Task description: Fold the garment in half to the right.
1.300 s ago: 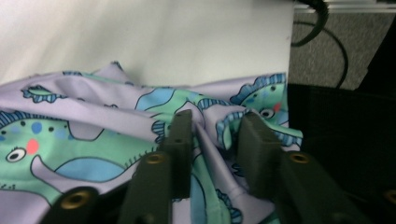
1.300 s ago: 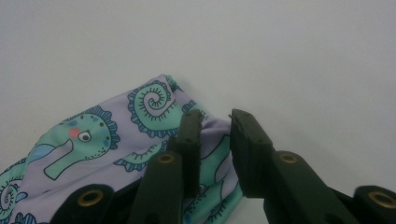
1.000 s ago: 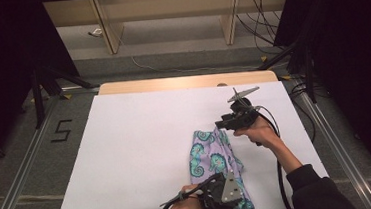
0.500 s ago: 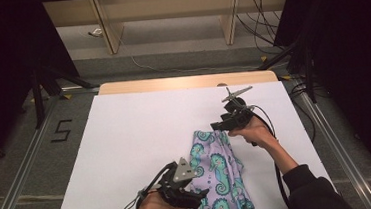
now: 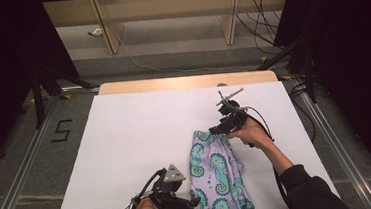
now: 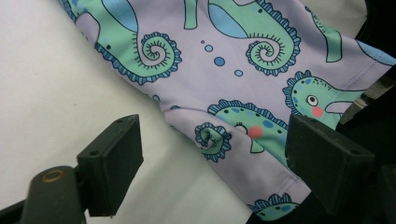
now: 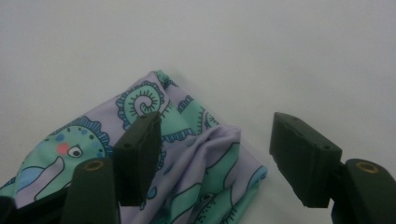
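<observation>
Cloth: pink cheek spots close-up.

readable marks: one | digit "5" | is seen in black on the grey floor, left of the desk

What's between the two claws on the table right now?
The seahorse-print cloth spans the stretch from the left claw up to the right claw, as the high view shows; both claws stand open at its ends.
</observation>
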`<action>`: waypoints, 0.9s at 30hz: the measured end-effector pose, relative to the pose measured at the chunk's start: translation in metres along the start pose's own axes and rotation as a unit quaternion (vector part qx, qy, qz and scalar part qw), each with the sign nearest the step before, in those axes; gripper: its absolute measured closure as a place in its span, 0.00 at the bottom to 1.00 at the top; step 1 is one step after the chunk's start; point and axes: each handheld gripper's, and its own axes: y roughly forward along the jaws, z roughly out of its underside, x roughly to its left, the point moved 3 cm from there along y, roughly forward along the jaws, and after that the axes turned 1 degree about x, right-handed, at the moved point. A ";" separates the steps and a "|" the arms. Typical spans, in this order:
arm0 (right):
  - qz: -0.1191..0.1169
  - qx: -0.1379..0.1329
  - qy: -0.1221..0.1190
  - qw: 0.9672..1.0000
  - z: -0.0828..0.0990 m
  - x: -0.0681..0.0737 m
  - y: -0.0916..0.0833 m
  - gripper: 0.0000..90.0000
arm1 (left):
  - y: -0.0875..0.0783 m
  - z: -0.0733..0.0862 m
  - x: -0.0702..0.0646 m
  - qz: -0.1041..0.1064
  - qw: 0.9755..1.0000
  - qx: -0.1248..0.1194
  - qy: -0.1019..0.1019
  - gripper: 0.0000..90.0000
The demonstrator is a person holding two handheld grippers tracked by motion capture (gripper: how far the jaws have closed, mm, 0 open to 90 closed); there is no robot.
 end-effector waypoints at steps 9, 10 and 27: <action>0.018 0.030 0.004 0.999 0.004 -0.007 0.009 0.40 | 0.016 0.007 -0.007 0.013 1.000 0.025 0.002 0.21; 0.020 0.035 0.004 0.999 0.005 -0.008 0.010 0.40 | 0.017 0.007 -0.007 0.016 0.999 0.028 0.000 0.21; 0.005 0.070 0.012 0.997 0.015 -0.017 0.023 0.50 | 0.030 0.009 -0.006 0.034 0.999 0.038 -0.008 0.38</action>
